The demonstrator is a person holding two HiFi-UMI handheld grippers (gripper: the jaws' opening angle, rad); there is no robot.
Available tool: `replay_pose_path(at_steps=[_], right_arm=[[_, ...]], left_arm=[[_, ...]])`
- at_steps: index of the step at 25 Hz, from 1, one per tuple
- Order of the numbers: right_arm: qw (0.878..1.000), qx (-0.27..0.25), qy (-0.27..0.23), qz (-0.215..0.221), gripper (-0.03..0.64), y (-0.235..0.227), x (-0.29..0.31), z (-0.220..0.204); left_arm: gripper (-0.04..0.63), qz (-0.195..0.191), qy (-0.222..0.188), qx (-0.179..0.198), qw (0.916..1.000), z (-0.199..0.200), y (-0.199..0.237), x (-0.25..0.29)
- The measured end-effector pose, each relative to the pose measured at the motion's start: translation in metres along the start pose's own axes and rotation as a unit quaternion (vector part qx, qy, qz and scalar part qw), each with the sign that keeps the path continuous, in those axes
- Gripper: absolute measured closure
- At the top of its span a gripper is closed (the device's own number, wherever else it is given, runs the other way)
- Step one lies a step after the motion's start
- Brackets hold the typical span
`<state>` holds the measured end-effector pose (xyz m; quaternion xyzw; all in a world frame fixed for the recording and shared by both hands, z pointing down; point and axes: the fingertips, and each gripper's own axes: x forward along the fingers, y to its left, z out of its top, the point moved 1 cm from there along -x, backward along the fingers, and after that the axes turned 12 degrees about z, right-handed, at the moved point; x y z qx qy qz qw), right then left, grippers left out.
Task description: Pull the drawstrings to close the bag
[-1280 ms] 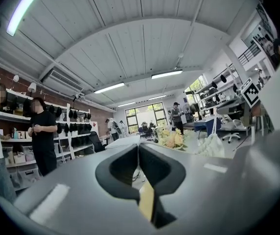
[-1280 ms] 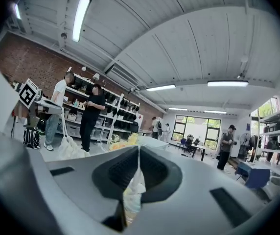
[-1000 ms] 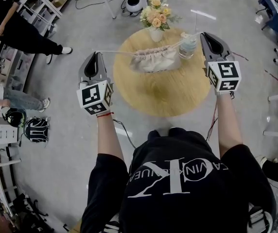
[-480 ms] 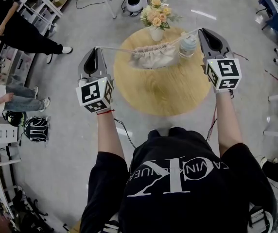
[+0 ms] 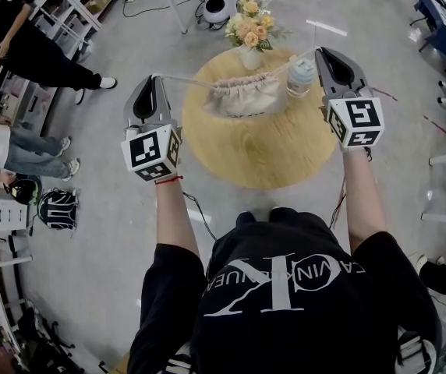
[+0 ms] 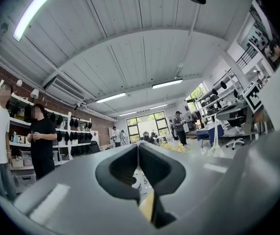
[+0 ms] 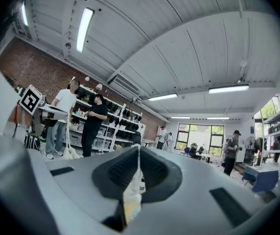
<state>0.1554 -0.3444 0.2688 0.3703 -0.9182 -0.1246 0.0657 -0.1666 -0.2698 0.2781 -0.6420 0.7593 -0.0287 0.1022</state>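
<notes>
A cream drawstring bag (image 5: 246, 97) hangs just above the round wooden table (image 5: 262, 150), its mouth gathered into pleats. A pale cord (image 5: 185, 81) runs taut from the bag's left end to my left gripper (image 5: 154, 79), which is shut on it left of the table. Another cord (image 5: 295, 61) runs from the bag's right end up to my right gripper (image 5: 319, 51), also shut on its cord. In the right gripper view the white cord (image 7: 131, 192) shows pinched between the closed jaws. In the left gripper view the left gripper (image 6: 138, 146) has its jaws pressed together, and the cord there is hard to see.
A white vase of yellow flowers (image 5: 249, 31) stands at the table's far edge. A clear bottle (image 5: 301, 73) stands right of the bag. People stand by shelves at the left, with a black backpack (image 5: 58, 207) on the floor. A white device (image 5: 216, 5) sits beyond the table.
The cords have drawn a little straighter and the bag's gathered top sits slightly higher. Both grippers have barely moved. A person at the far left has stepped further into view.
</notes>
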Motion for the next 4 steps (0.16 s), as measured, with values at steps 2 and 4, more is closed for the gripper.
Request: replay_pose_path(at_steps=[2, 4], right_arm=[[1.000, -0.001, -0.003, -0.001, 0.595, -0.0004, -0.0001, 0.0028], [1.000, -0.003, -0.007, -0.002, 0.595, -0.0009, 0.0000, 0.0058]], left_arm=[[0.577, 0.002, -0.003, -0.001, 1.0000, 0.0021, 0.0014, 0.0001], [0.577, 0.004, -0.006, -0.002, 1.0000, 0.0044, 0.0030, 0.0004]])
